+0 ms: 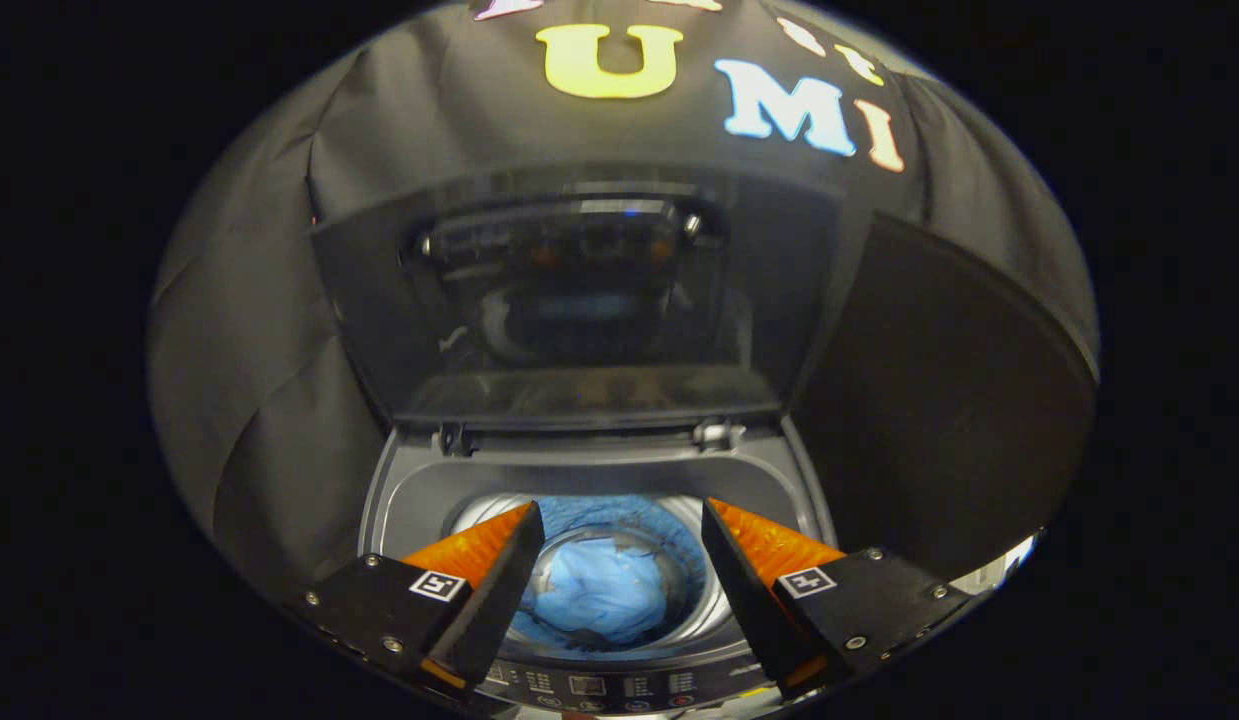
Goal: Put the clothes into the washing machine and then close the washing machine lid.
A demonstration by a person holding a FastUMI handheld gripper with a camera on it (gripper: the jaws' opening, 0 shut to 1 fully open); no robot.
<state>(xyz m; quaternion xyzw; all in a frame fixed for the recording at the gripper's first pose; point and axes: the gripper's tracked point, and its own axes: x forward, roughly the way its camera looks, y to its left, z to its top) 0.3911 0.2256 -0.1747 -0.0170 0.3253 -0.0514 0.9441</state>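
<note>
Hovering over the open top of the washing machine, the gripper looks down into the drum with its fingers spread wide and nothing between them but air; the left fingertip sits over the drum's near-left rim; between the fingers, and below them, the blue clothes lie bunched in the bottom of the drum, so loading looks finished; the right fingertip sits over the drum's right rim, touching nothing; the relation that matters now, by my judgement, is upward and ahead: the washing machine lid stands raised beyond the fingers, hinged at the back of the tub opening, its long axis running left to right across the machine, its free top edge well above and behind the fingertips; closing it would call for reaching up past the clothes to that top edge and drawing it forward and down; the control panel lies just beneath the fingers
</note>
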